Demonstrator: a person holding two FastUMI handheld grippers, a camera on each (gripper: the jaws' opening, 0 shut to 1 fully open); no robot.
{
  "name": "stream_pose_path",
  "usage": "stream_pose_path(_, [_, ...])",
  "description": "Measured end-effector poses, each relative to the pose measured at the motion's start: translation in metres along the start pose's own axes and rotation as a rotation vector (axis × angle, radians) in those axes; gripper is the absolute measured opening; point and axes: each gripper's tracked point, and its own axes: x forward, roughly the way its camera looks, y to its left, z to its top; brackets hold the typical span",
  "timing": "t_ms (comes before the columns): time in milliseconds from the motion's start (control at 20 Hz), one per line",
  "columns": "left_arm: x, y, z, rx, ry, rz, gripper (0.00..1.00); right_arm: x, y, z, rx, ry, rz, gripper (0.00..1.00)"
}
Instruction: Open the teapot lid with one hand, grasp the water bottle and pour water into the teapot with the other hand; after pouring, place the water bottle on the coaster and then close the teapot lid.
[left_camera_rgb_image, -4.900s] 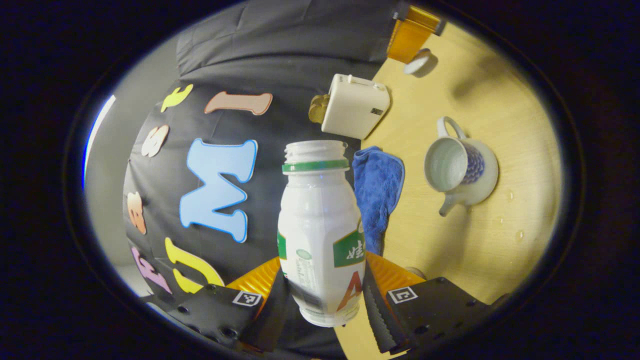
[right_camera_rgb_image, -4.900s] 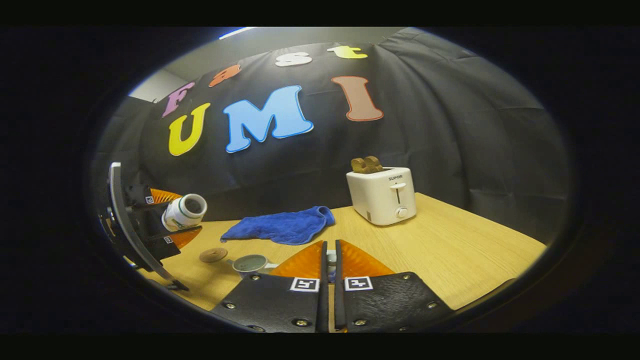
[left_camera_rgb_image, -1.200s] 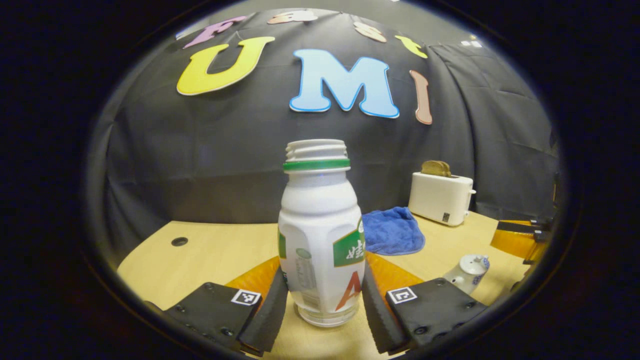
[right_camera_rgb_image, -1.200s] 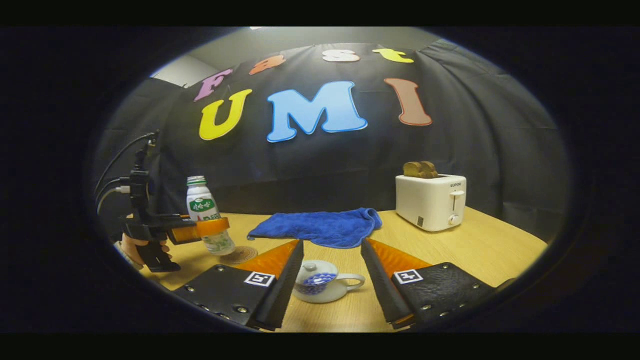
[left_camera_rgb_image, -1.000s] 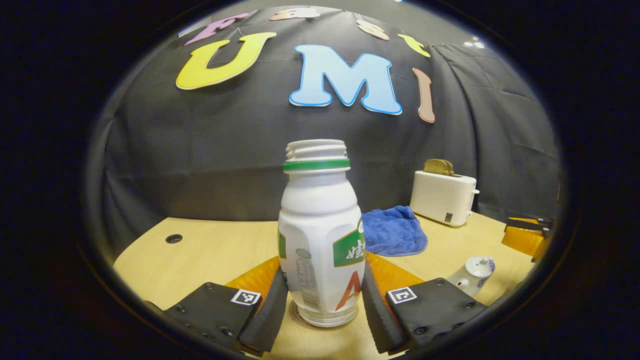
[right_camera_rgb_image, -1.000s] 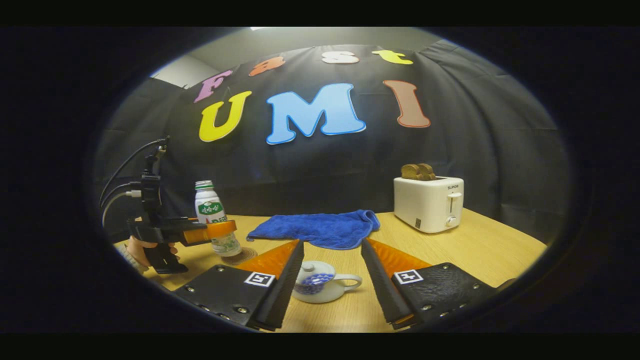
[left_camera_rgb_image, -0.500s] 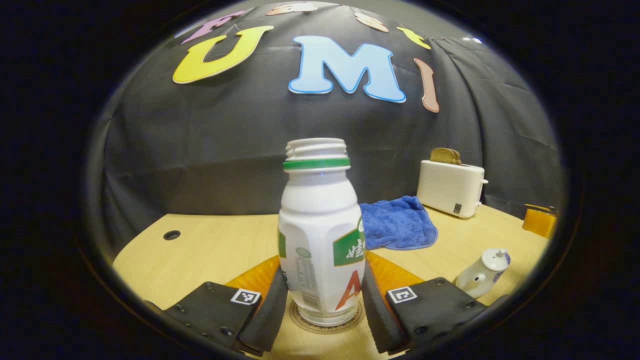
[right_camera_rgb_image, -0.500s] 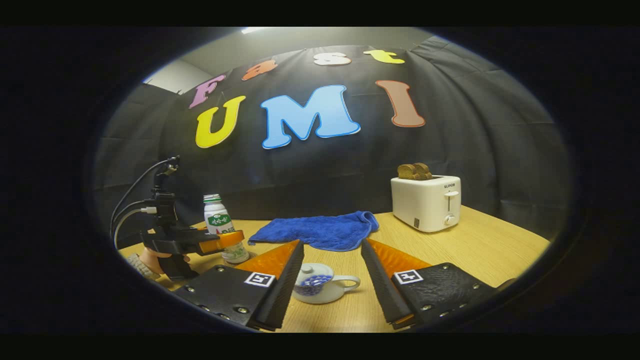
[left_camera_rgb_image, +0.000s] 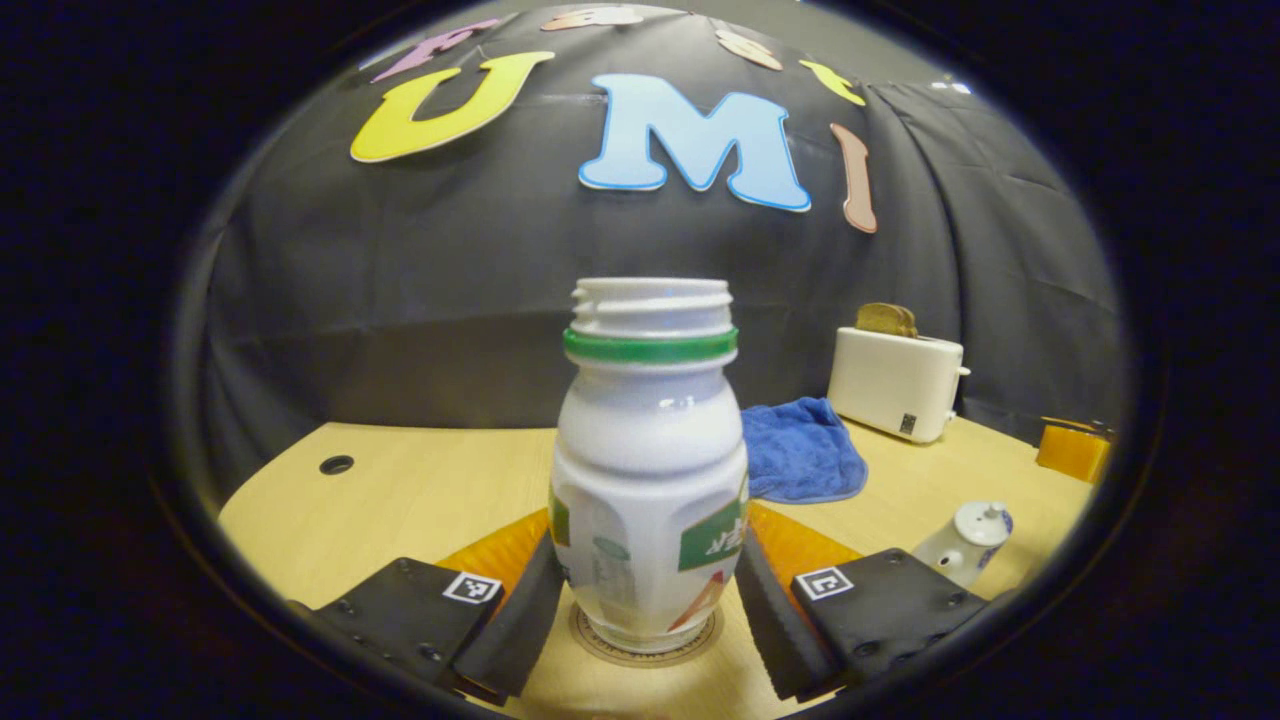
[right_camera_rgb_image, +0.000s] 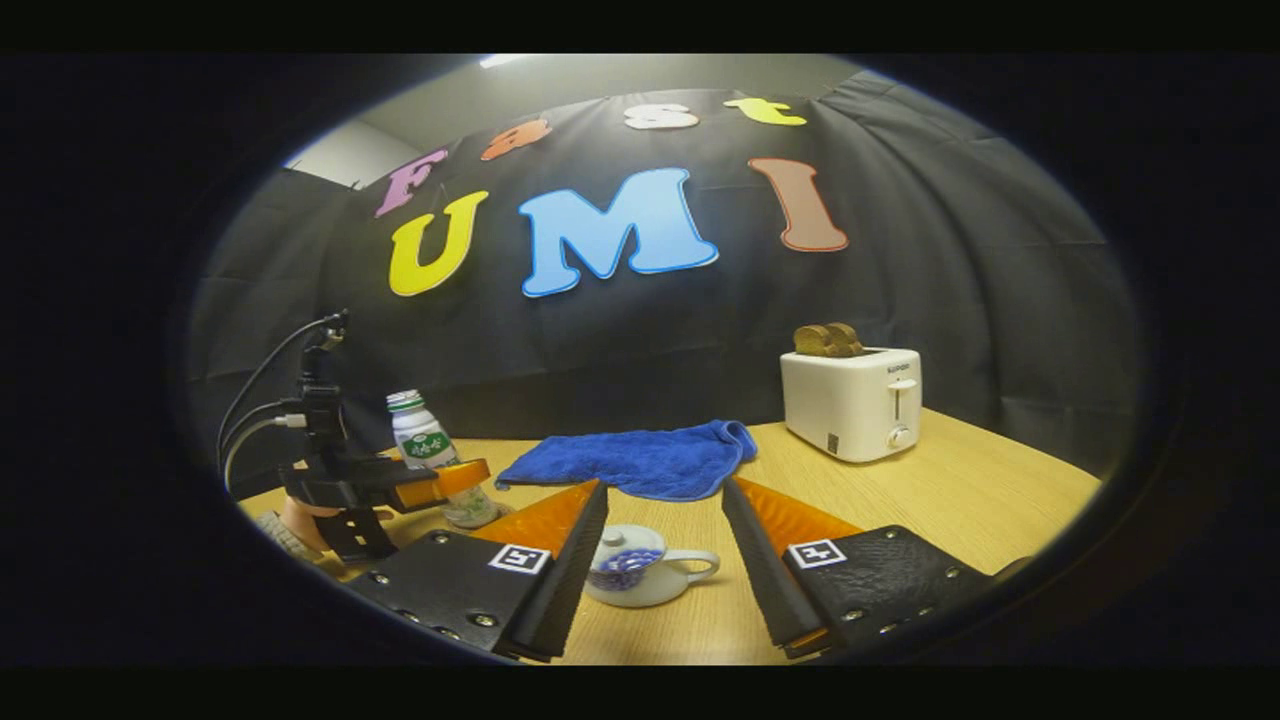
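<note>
Since half a second ago, the bottle (left_camera_rgb_image: 648, 470) has grown larger between the left gripper's (left_camera_rgb_image: 648, 640) fingers, which now stand slightly off its sides, so that gripper reads as released or nearly so; whether the pads touch the bottle I cannot tell for certain. Largest first: the table (left_camera_rgb_image: 420, 490) carries a toaster (right_camera_rgb_image: 850, 402) and a blue cloth (right_camera_rgb_image: 630, 460) at the back. The uncapped bottle stands upright on the round coaster (left_camera_rgb_image: 645, 648), as the task requires. The teapot (right_camera_rgb_image: 635, 575) sits between the spread fingers of the right gripper (right_camera_rgb_image: 655, 590), which grasps nothing, and its lid (right_camera_rgb_image: 628, 545) rests in place on top. Judged from this, both end conditions are met: bottle on coaster, lid on pot. Whether water was poured cannot be verified here. What remains, at most, is drawing the left gripper clear without toppling the bottle.
</note>
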Motion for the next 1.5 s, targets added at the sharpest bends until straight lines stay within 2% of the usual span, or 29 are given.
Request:
stream_pose_path(50, [-0.002, -0.001, 0.0, 0.001, -0.004, -0.005, 0.97, 0.0, 0.0, -0.001, 0.0, 0.002, 0.001, 0.72])
stream_pose_path(350, [-0.025, 0.001, -0.004, 0.06, 0.004, 0.0, 0.97, -0.001, 0.003, -0.001, 0.0, 0.003, 0.007, 0.72])
stream_pose_path(650, [-0.062, -0.005, -0.011, 0.026, -0.005, -0.003, 0.97, -0.002, 0.007, 0.001, 0.0, -0.008, 0.016, 0.72])
stream_pose_path(850, [-0.092, -0.01, -0.004, 0.018, -0.054, 0.007, 0.96, -0.005, 0.01, 0.003, -0.01, -0.023, 0.016, 0.72])
stream_pose_path(900, [-0.1, -0.013, -0.003, 0.012, -0.066, 0.007, 0.91, -0.007, 0.012, 0.006, -0.009, -0.032, 0.02, 0.72])
stream_pose_path(950, [-0.104, -0.019, -0.002, 0.005, -0.079, 0.004, 0.96, -0.008, 0.014, 0.01, -0.009, -0.047, 0.022, 0.72])
stream_pose_path(1100, [-0.123, -0.028, 0.001, 0.004, -0.119, 0.007, 0.91, -0.015, 0.015, 0.013, -0.02, -0.066, 0.019, 0.72])
stream_pose_path(1250, [-0.137, -0.029, 0.002, 0.032, -0.146, 0.035, 0.91, -0.026, 0.019, 0.004, -0.003, -0.056, 0.032, 0.72])
stream_pose_path(1300, [-0.141, -0.031, 0.002, 0.035, -0.152, 0.038, 0.91, -0.029, 0.02, 0.001, -0.002, -0.051, 0.033, 0.72])
stream_pose_path(1350, [-0.145, -0.033, 0.001, 0.035, -0.158, 0.045, 0.96, -0.033, 0.019, -0.003, -0.003, -0.047, 0.03, 0.72])
stream_pose_path(1500, [-0.159, -0.04, -0.001, 0.033, -0.176, 0.061, 0.96, -0.045, 0.021, -0.013, -0.016, -0.039, 0.023, 0.72])
